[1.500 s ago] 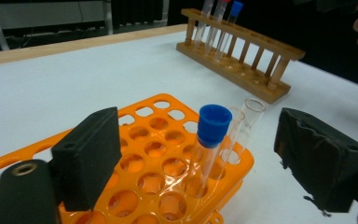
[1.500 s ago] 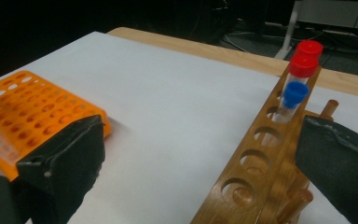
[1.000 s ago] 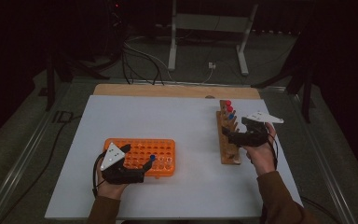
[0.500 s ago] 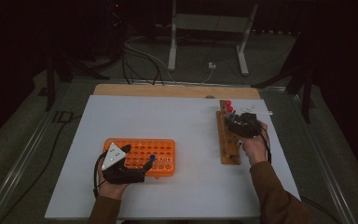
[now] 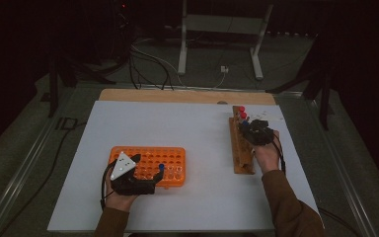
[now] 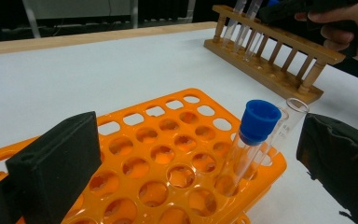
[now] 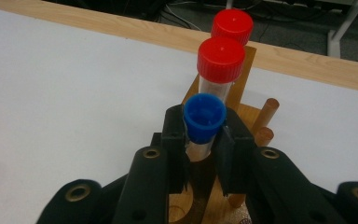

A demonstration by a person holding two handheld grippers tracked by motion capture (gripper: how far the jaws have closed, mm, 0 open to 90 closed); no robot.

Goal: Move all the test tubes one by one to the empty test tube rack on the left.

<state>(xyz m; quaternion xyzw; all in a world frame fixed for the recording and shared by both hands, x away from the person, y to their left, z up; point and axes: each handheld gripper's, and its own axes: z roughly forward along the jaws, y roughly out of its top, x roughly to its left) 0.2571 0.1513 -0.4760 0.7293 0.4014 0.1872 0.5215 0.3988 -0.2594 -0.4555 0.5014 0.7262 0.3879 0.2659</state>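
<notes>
In the right gripper view my right gripper (image 7: 204, 135) is shut on a blue-capped test tube (image 7: 204, 116) that stands in the wooden rack (image 5: 239, 153). Its jaws have just been closing on the tube. Two red-capped tubes (image 7: 221, 60) stand right behind it in the same rack. My left gripper (image 6: 196, 158) is open, with a jaw on either side of the orange rack (image 6: 121, 126). A second blue-capped tube (image 6: 256, 126) and an uncapped glass tube (image 6: 291, 112) lean together in holes at that rack's near corner, between the jaws but touching neither pad.
The white tabletop (image 5: 187, 128) has a wooden strip (image 5: 177, 95) along its far edge. Beyond it are a dark floor, cables and a metal stand (image 5: 217, 29). The wooden rack's nearer holes are unfilled.
The right hand has dropped onto the far end of the wooden rack and turned, and its jaws went from wide open to shut on the blue-capped tube. The left hand has stayed put.
</notes>
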